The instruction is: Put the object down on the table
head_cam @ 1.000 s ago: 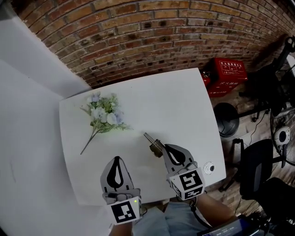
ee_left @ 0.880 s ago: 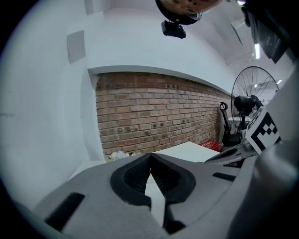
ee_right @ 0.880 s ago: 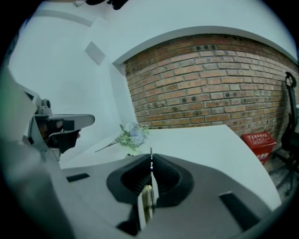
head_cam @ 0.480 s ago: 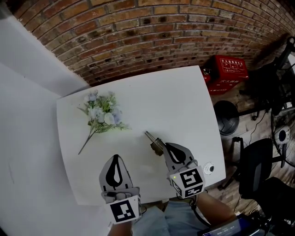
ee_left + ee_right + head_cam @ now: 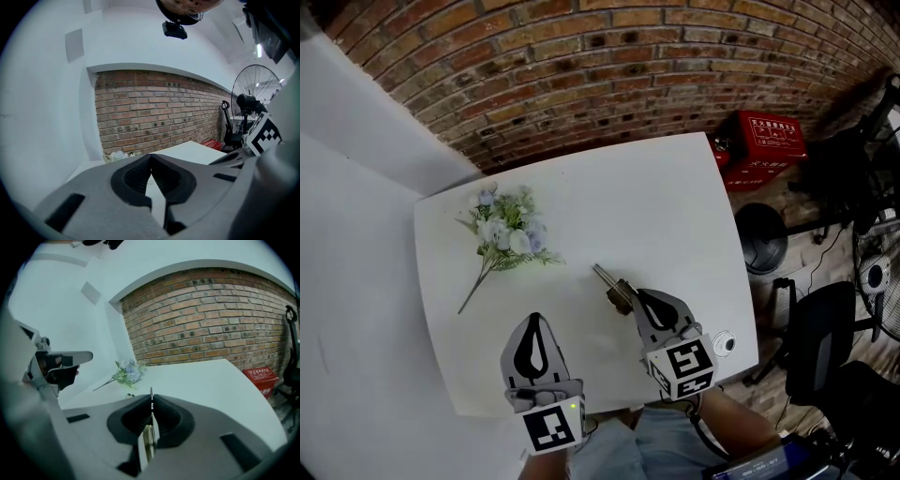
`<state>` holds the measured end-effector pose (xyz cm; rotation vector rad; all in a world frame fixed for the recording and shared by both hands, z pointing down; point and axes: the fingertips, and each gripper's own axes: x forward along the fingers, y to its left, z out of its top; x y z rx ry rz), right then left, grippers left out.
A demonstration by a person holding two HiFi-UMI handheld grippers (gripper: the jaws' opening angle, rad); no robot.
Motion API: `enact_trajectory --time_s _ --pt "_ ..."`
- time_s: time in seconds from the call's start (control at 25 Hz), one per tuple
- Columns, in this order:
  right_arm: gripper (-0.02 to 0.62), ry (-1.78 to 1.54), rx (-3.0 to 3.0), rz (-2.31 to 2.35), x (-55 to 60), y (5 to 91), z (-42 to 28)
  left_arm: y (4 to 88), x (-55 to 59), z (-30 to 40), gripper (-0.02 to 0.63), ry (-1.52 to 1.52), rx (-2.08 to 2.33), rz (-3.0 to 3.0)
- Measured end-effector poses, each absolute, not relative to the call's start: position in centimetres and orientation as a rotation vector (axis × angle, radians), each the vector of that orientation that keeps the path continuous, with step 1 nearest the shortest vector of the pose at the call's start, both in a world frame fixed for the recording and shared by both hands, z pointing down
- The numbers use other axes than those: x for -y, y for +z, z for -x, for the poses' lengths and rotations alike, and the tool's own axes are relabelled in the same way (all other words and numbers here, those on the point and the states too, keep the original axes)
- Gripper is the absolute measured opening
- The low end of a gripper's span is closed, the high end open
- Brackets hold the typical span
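Brass object point(image 5: 614, 292) pinched between right gripper point(image 5: 632, 303) jaws (thin end protruding); left gripper point(image 5: 535, 325) jaws pressed together.

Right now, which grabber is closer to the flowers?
Left. The left gripper is just on the person's side of the flower bouquet, near its stem end. The right gripper, holding a small metal piece, is farther off to the bouquet's right.

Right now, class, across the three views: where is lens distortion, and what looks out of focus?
Head view: sharp, brick wall bows mildly. Left gripper view: black circular vignette, near jaws soft. Right gripper view: table edge curves; clamped metal object blurred.
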<state>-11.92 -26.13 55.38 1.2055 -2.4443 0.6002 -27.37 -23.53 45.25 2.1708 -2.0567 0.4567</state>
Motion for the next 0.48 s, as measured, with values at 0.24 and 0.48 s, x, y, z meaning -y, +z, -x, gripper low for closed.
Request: enact_trajectory --time_s 0.24,0.48 --pt "0.026 0.596 2.427 -1.205 26.3 55.8 11.3 45.4 23.6 26.8 0.008 0.468 2.048 -2.161" --pt "0.031 0.636 2.421 -1.216 26.8 56.0 10.4 45.3 23.9 26.1 0.008 0.48 2.048 -2.158"
